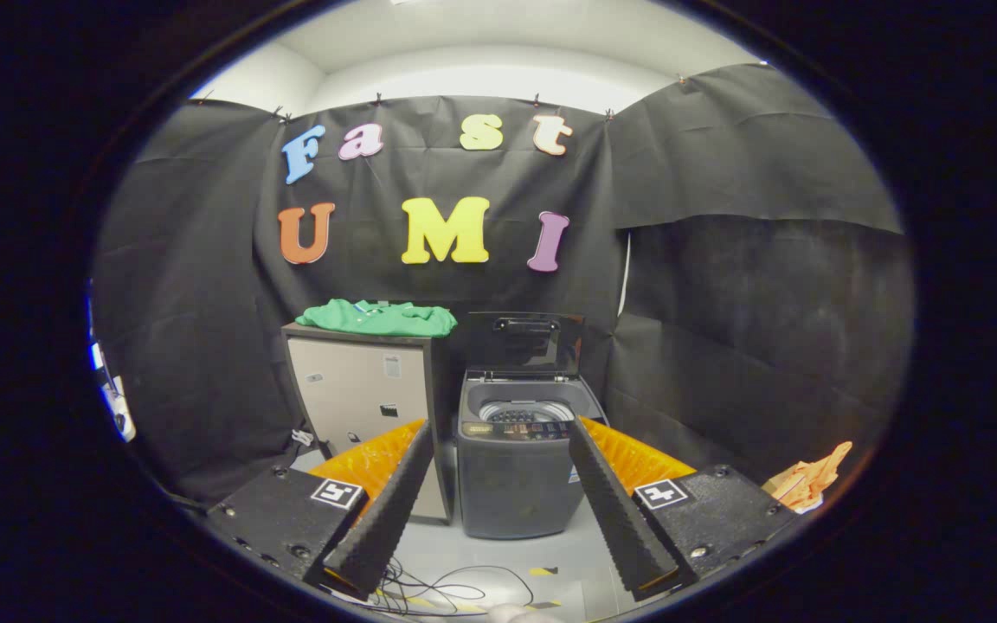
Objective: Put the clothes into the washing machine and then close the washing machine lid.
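A green garment (379, 317) lies folded on top of a beige cabinet (360, 398), well beyond the fingers. Right of the cabinet stands a small grey top-loading washing machine (516, 467), its dark lid (524, 343) raised upright so the drum opening (526, 411) shows. My gripper (498, 441) is open and far back from both, with the washing machine framed between its two fingers and nothing held.
Black cloth walls close in the booth at the back and on both sides. Thin cables (438, 593) lie on the pale floor just beneath the fingers. An orange crumpled object (810, 480) sits low beside the right finger.
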`<state>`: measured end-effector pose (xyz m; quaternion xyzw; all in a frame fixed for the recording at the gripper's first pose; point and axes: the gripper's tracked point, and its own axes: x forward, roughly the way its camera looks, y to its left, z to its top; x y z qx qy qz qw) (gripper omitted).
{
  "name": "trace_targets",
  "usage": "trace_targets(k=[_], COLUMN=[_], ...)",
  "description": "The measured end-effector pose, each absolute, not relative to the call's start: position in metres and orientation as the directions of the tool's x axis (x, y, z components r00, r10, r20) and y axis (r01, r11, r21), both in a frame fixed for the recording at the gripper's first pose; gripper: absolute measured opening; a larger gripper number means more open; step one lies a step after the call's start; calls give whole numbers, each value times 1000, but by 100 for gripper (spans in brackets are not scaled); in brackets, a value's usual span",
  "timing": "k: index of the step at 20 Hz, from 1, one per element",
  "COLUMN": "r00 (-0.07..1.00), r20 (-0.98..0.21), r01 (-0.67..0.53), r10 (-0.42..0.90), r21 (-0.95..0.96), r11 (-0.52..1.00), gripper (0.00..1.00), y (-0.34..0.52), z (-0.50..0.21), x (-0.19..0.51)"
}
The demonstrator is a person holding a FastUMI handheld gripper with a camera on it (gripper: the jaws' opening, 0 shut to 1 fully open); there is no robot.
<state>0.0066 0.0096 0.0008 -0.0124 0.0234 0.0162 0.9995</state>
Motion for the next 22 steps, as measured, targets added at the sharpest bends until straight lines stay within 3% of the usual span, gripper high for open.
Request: trace_targets(k=[11, 14, 22], r00=[1000, 999, 996], r20=[19, 30, 54], r01=[-12, 11, -71], r10=[11, -12, 68], r21=[25, 24, 58], r11=[1000, 1000, 996], gripper=[99, 99, 99], y=[16, 18, 81], z=[90, 128, 214], x=[76, 112, 231])
